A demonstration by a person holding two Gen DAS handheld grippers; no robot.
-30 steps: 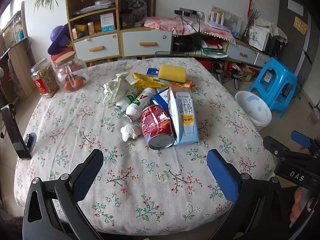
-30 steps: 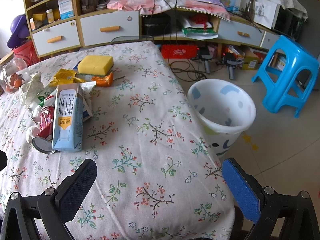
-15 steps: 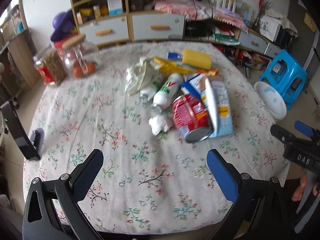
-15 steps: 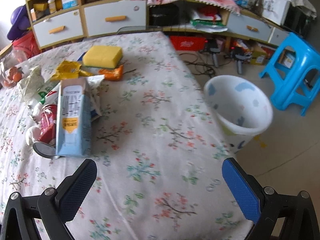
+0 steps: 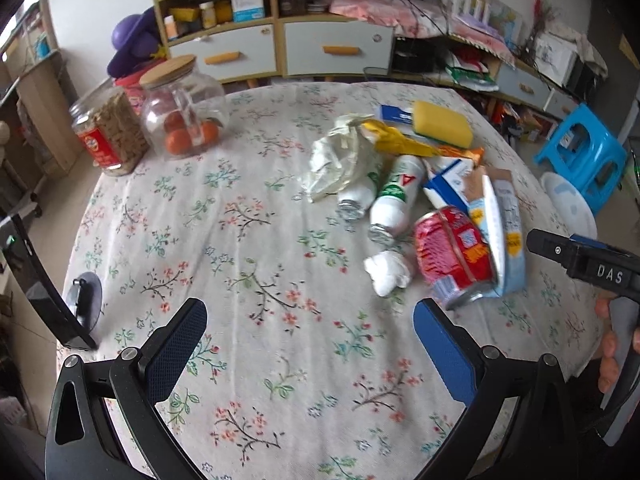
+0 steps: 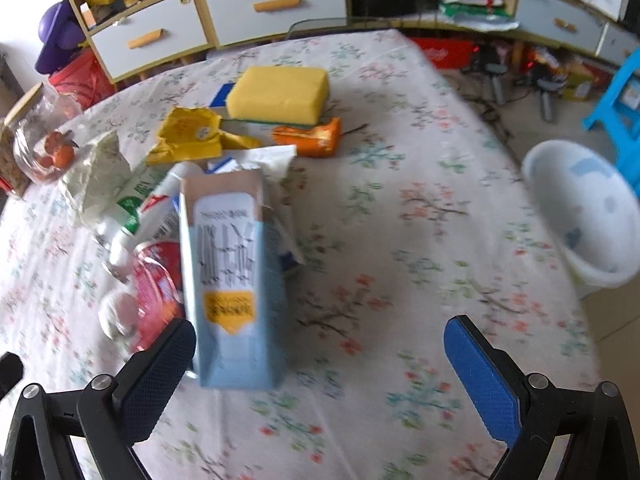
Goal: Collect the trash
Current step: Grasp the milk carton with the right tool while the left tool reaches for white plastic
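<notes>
My left gripper (image 5: 310, 334) has its fingers spread wide with nothing between them, hovering over bare floral tablecloth (image 5: 248, 240) on the near side of the table. From this view the trash lies in a heap ahead and to the right: a crumpled tissue (image 5: 387, 272) nearest, a red can (image 5: 452, 256) on its side touching a pale blue carton (image 5: 500, 236), two white bottles (image 5: 394, 200) behind.

Through the right wrist camera, my right gripper (image 6: 320, 364) is just as wide open and empty, its left finger (image 6: 154, 364) just beside the carton (image 6: 234, 276). The white bin (image 6: 592, 208) stands on the floor off the table's right edge.

I judge this the approach to a first pick. Next I must shift left to straddle the carton, then close.
</notes>
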